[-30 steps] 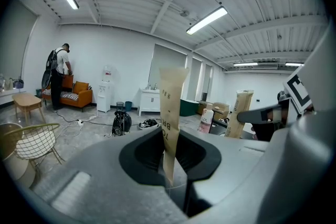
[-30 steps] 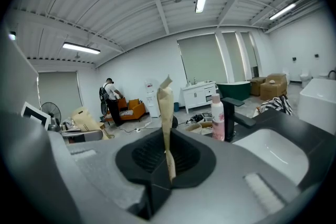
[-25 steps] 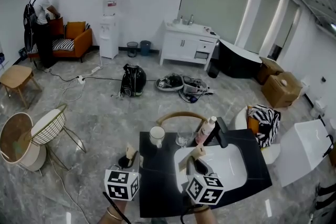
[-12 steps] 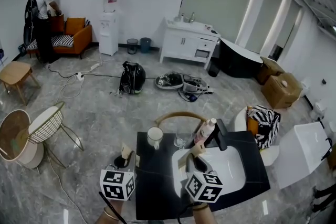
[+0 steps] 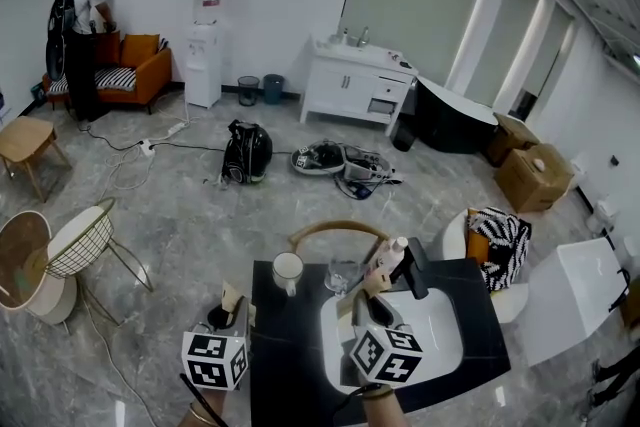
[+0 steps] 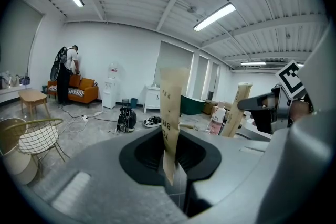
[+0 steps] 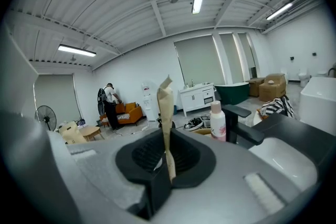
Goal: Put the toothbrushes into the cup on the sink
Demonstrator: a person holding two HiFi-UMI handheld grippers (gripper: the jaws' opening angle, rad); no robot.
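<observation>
On the black sink counter [image 5: 290,365], near its back left corner, stands a white cup [image 5: 287,271]. My left gripper [image 5: 226,315] hovers at the counter's left edge, shut on a paper-wrapped toothbrush [image 5: 229,298] that sticks up between its jaws. In the left gripper view [image 6: 172,162] the brown wrapper [image 6: 170,118] is pinched upright. My right gripper [image 5: 370,310] is over the white basin [image 5: 435,335], shut on a second wrapped toothbrush [image 5: 366,289]. The right gripper view [image 7: 167,162] shows its wrapper [image 7: 166,113] clamped upright.
A clear glass [image 5: 342,275], a white and pink bottle [image 5: 388,258] and a black faucet [image 5: 412,270] line the counter's back edge. A chair back [image 5: 338,230] stands behind it. A wire chair [image 5: 85,245] is at the left; a person [image 5: 80,35] stands far off.
The whole scene has slid slightly left and down as the head moved. Both grippers keep their hold on the wrapped toothbrushes and stay near the same spots by the counter.
</observation>
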